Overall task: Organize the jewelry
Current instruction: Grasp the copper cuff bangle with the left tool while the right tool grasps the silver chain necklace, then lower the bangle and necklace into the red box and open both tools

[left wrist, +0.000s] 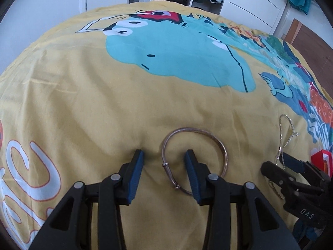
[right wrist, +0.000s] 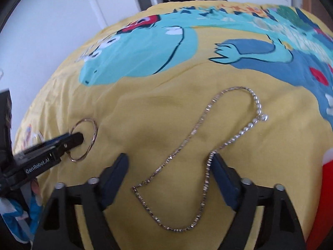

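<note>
A thin metal bangle (left wrist: 194,143) lies flat on the yellow bedspread (left wrist: 104,108). My left gripper (left wrist: 164,156) is open and low over it, the bangle's left side between its jaws and the right finger (left wrist: 192,166) inside the ring. A silver chain necklace (right wrist: 208,129) with a small pendant lies in a loose loop on the bedspread. My right gripper (right wrist: 169,162) is open over it, with the chain's lower loop between its jaws. The bangle (right wrist: 92,137) and the left gripper also show at left in the right wrist view. The necklace (left wrist: 288,133) shows at right in the left wrist view.
A red box (left wrist: 321,159) sits at the right edge of the bed; it also shows in the right wrist view (right wrist: 326,177). The bedspread carries a large turquoise dinosaur print (left wrist: 177,56). White wardrobes (left wrist: 249,2) stand beyond the bed.
</note>
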